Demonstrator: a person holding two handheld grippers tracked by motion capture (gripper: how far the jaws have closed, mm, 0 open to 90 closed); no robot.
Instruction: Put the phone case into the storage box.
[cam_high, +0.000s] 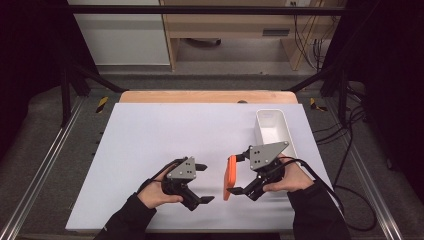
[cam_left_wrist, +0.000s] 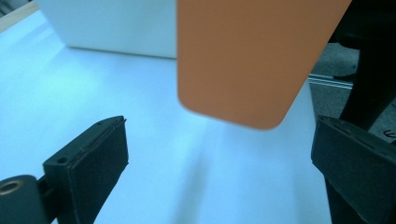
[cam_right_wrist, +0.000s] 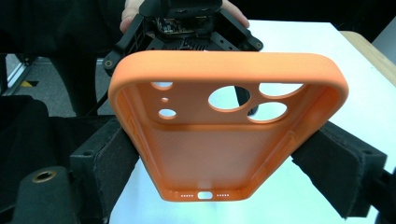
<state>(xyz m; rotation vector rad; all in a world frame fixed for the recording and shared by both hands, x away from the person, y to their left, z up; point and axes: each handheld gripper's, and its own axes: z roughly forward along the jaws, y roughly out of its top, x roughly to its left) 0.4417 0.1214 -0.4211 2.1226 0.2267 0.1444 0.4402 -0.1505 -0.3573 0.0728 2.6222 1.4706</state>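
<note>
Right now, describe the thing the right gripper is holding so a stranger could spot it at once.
On the white table, look just left of the white bin near the right edge. There the right gripper is shut on an orange phone case, held on edge. It is the only orange thing there, with round camera cutouts.

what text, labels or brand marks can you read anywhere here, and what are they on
None can be read.
Orange phone case, held in the right gripper: plain inside and out, no brand mark.
White bin: blank walls.
Left gripper, jaws apart: no lettering.
Yellow-and-black hazard tape on the floor: stripes, no words.
</note>
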